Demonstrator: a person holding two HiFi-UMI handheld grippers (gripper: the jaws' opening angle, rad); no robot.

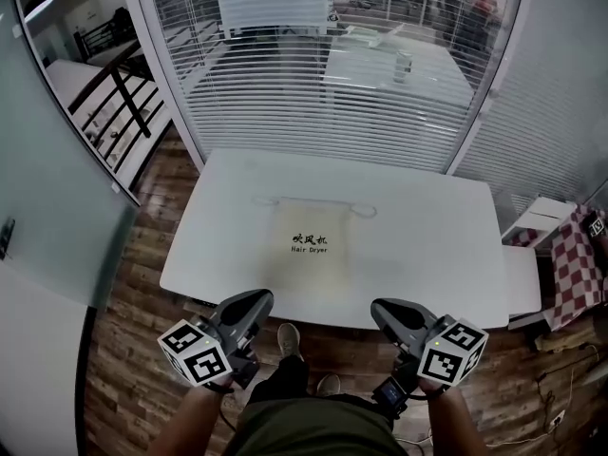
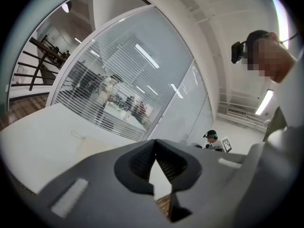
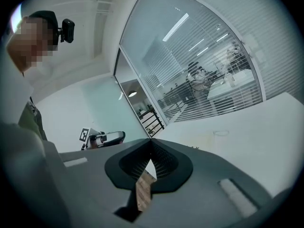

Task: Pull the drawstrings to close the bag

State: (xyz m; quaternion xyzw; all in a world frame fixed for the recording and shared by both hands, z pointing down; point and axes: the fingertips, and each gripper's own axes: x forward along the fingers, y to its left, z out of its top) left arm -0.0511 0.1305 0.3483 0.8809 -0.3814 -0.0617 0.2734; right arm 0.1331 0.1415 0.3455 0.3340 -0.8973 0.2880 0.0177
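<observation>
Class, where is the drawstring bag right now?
In the head view, the drawstring bag lies flat at the middle of the white table, drawstrings toward the far glass wall.

The bag (image 1: 321, 240) is made of cream cloth, matt and soft-looking, and its drawstrings (image 1: 361, 209) are of thin pale cord. The table (image 1: 427, 245) is topped with a smooth white surface of dull sheen. The floor (image 1: 133, 350) is laid in brown wood planks. The left gripper (image 1: 261, 297) and right gripper (image 1: 380, 307) are shelled in matt grey plastic, their inner pads (image 2: 137, 160) finely ribbed. The partition (image 1: 323, 84) is of glossy glass.
</observation>
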